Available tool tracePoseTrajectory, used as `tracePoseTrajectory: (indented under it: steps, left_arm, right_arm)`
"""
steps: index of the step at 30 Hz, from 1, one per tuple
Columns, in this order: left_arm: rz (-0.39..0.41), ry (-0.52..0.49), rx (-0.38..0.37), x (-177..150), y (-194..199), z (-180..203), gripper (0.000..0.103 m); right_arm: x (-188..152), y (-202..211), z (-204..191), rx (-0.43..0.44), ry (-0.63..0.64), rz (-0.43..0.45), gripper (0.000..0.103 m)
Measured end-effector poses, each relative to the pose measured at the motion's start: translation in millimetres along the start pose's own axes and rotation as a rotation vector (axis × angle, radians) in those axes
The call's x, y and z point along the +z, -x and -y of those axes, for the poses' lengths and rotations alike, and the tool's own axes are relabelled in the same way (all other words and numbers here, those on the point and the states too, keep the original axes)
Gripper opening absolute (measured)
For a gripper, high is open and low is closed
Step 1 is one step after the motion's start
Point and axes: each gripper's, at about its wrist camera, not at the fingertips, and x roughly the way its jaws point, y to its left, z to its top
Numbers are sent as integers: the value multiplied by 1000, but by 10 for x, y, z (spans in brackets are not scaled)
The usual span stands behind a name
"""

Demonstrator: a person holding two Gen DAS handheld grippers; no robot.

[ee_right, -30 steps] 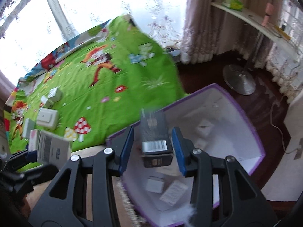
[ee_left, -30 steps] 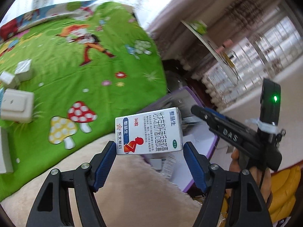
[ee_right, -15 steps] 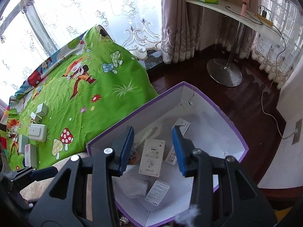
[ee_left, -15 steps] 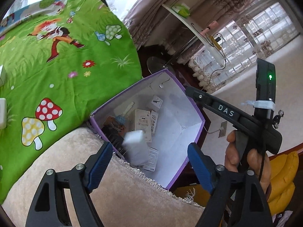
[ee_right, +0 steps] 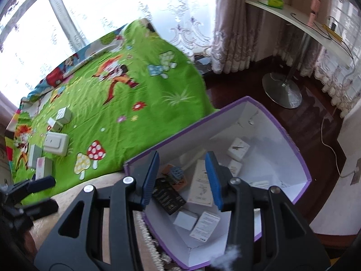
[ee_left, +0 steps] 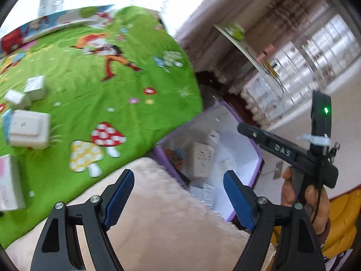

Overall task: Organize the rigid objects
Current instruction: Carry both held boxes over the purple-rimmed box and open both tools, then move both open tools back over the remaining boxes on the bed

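A purple-edged white box (ee_right: 293, 149) stands on the floor beside the bed and holds several small cartons, among them a black one (ee_right: 168, 197) and a tall white one (ee_right: 200, 186). My right gripper (ee_right: 182, 177) is open and empty above the box's near side. My left gripper (ee_left: 178, 196) is open and empty over a cream blanket (ee_left: 158, 225), with the box (ee_left: 255, 149) ahead of it. More boxes lie on the green bedspread (ee_left: 101, 90): a white switch-like box (ee_left: 29, 128), two small grey boxes (ee_left: 33, 88) and a pink-white carton (ee_left: 9, 185).
The right gripper's body and the hand holding it show in the left wrist view (ee_left: 300, 158). A white desk (ee_right: 304, 24) on a round metal foot (ee_right: 282, 90) stands by the curtains. A cable (ee_right: 334, 149) runs across the dark wooden floor.
Both grippers dropped their boxes into the purple box and are open and empty. The left gripper has swung back left toward the bedspread.
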Motion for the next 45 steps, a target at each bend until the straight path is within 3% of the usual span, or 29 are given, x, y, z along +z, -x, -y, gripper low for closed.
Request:
tracePoseTrajectory:
  steps: [14,25,29,45]
  left_arm:
    - [153,213,88,-264,702,-1124,82]
    - [214,426,233,-580,1088,-2067,82]
    - [190,446,283,-605,1057,-2191,82]
    - [-1,327,452,-437,609,-2248,82]
  right_arm:
    - [-39,-140,-846,67,182,-46,48]
    - [-122,-334,-1497,103,358,-99,55]
    - [-163,-447,-1737,124,421,-125,56]
    - [-221,-944,-2632,191,662,-210,62]
